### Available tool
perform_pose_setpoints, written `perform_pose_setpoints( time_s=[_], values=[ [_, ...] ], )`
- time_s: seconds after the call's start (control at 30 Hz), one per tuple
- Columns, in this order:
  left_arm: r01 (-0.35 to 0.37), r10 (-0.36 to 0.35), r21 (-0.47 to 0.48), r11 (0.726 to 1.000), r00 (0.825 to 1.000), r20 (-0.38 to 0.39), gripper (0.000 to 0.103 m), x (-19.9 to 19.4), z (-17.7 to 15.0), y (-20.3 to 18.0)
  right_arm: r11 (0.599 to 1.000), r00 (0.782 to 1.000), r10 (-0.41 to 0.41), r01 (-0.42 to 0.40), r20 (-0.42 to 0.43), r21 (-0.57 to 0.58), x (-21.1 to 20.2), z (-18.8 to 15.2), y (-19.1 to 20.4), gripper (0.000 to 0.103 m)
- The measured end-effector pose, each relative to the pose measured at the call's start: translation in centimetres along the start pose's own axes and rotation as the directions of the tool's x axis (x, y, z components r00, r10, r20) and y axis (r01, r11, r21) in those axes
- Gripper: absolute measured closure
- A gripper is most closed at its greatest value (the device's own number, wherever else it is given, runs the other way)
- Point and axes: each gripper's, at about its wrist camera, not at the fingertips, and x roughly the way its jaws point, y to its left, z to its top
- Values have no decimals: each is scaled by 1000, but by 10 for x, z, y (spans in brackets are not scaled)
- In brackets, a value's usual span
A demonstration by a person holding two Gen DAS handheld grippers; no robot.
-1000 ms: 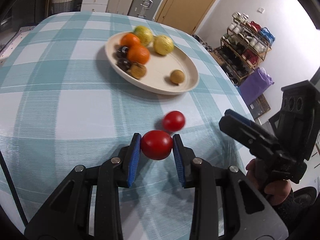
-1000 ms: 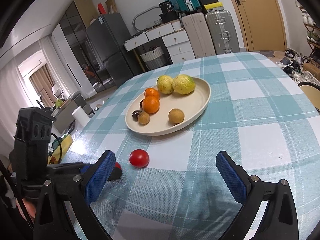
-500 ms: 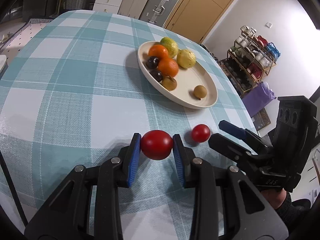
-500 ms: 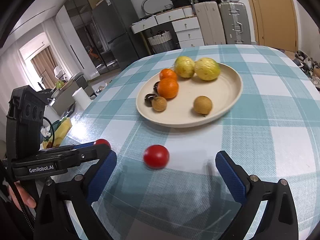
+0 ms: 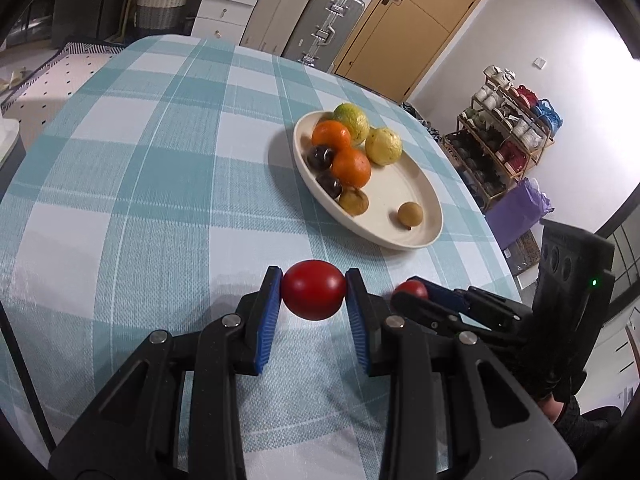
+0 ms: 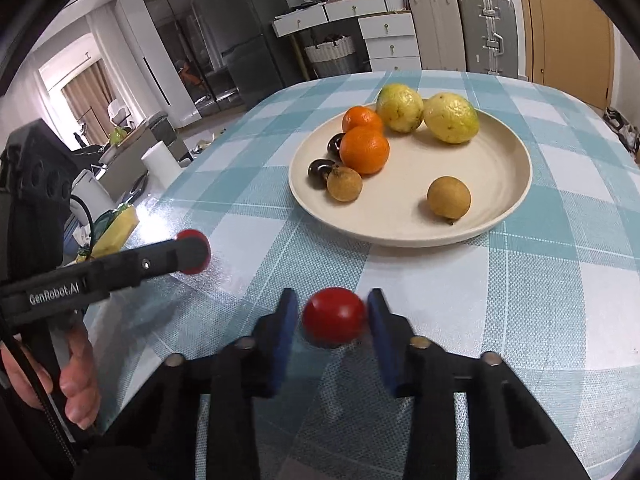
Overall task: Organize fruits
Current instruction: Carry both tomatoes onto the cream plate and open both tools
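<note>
My left gripper [image 5: 313, 286] is shut on a red tomato [image 5: 313, 296], held a little above the checked tablecloth. In the right wrist view this gripper [image 6: 192, 256] reaches in from the left with its tomato at the tip. The jaws of my right gripper [image 6: 333, 312] are closing on a second, smaller red tomato [image 6: 334, 316] that sits on the cloth, and the blue pads meet its sides. The right gripper [image 5: 416, 292] stands just right of the left one. Beyond both lies a cream plate [image 6: 500, 168] with oranges [image 6: 364, 150], yellow-green fruits, dark fruits and brown longans.
The plate's rim [image 5: 400, 245] lies a short way beyond both grippers. The table's right edge runs close to the right gripper. A person's hand [image 6: 76, 392] holds the left gripper's handle. Suitcases [image 6: 484, 32] and white drawers stand behind the table.
The right gripper moved in around the loose tomato and its wide jaws came together on it. The left gripper drifted with its tomato, and the plate now sits further right in its view.
</note>
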Motion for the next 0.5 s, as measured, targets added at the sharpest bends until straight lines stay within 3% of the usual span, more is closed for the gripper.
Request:
perform_pose_setpoints(
  time_s=[0.23,0.5],
  values=[
    [-4,2,61,998,1000,22,74,4,19,-20,999,999,26,-27,40,26,-11,5,-9,73],
    [46,-50,126,991,998,25,74,21,56,-52,1000,993,7,-10,121,20,-32,28,-28,73]
  ],
)
